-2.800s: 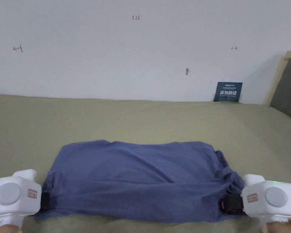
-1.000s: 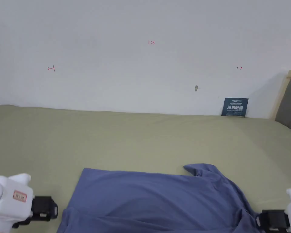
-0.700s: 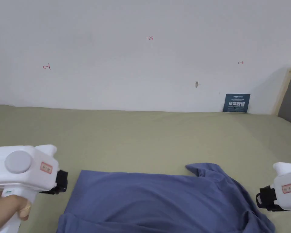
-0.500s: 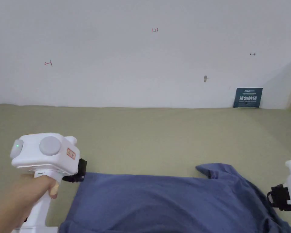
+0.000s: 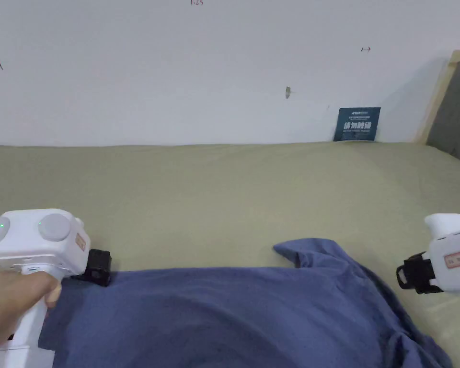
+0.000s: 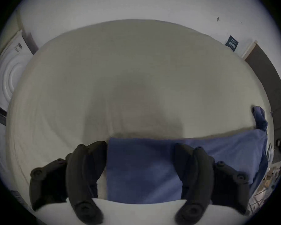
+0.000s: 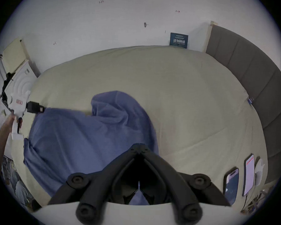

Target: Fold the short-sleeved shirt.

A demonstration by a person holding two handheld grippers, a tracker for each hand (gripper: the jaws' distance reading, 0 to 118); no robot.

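The blue short-sleeved shirt lies folded on the olive bed, with one sleeve sticking up at its far right. My left gripper is at the shirt's far left corner. In the left gripper view it is open, with the jaws wide apart and the shirt corner between them. My right gripper hovers just off the shirt's right edge. In the right gripper view it is shut, tips together and holding nothing, above the shirt. The left gripper shows farther off in that view.
A white wall runs behind the bed, and a dark blue card leans against it. A grey padded headboard bounds the right side. Two phones lie near the bed's right front. A white appliance stands left of the bed.
Both grippers have let go of the shirt's near edge. The left one has moved up to the far left corner, and the right one has lifted off to the right. The head camera has shifted.
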